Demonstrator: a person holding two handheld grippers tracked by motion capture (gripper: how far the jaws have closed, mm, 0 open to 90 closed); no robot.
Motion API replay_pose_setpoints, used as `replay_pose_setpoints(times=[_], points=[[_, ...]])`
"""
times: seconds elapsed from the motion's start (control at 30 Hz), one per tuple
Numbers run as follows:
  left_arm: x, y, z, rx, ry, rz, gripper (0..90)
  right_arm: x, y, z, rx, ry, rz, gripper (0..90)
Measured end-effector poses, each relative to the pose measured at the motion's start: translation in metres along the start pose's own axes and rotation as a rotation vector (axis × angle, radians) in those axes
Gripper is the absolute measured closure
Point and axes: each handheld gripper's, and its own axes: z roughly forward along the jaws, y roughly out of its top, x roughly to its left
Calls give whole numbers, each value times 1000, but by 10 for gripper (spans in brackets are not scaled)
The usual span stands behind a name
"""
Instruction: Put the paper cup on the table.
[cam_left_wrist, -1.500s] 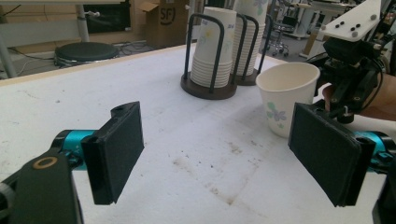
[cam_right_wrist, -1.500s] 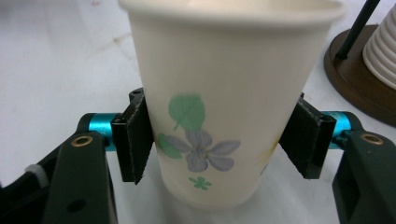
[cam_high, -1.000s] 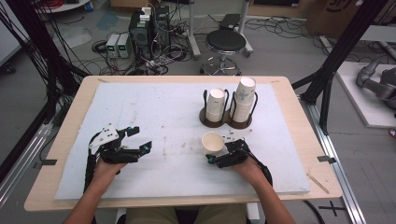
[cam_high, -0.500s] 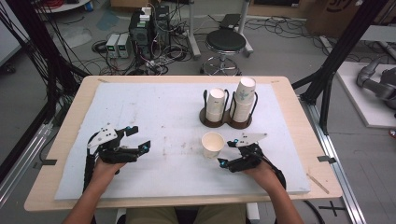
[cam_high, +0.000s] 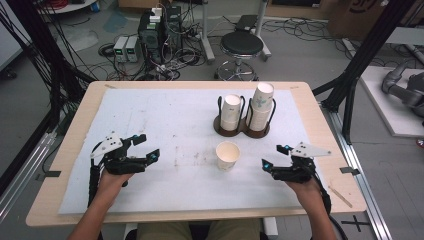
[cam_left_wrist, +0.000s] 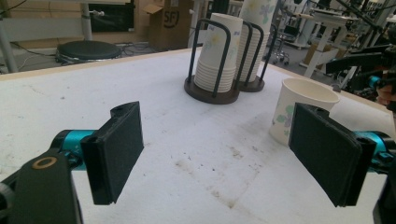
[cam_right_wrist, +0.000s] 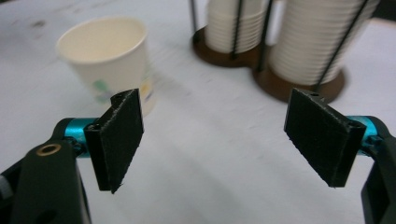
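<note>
**Me:** Fingers on both my grippers are spread wide with nothing between them. My right gripper (cam_high: 274, 156) has just been opening its fingers, and no cup sits between the pads (cam_right_wrist: 116, 135). The loose paper cup (cam_high: 227, 154) stands upright on the white surface (cam_high: 165, 115), to the left of that gripper and clear of it, just in front of the cup holder (cam_high: 242, 127) with its two stacks.

**Helper:** So the cup counts as set down?

**Me:** I judge so. It stands on its base, mouth up, touching neither the holder nor any finger.

**Helper:** What makes the retreat a clean one?

**Me:** Keep the right fingers spread as they are and draw away level from the cup, so no pad clips the rim. A thin paper cup should tip at a slight knock.

**Helper:** And your left gripper (cam_high: 142, 147)?

**Me:** It rests far off on the left of the surface, fingers (cam_left_wrist: 119, 149) apart, pointed toward the cup and the holder. If another cup is wanted, I would go for the taller stack (cam_high: 261, 107) from above, pinch one rim wall only, and lift straight up between the wire loops so the stack stays seated.
</note>
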Motion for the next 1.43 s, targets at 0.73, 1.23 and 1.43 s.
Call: replay_pose_setpoints(times=[0.73, 1.23, 1.43], points=[[-5, 2, -12, -23, 10, 20, 150, 3, 5, -15, -66, -79, -6, 204], [-4, 1, -13, -25, 22, 17, 152, 3, 4, -12, -71, -79, -12, 204], [-2, 0, -12, -27, 23, 4, 152, 5, 5, -11, -65, -79, -20, 205]])
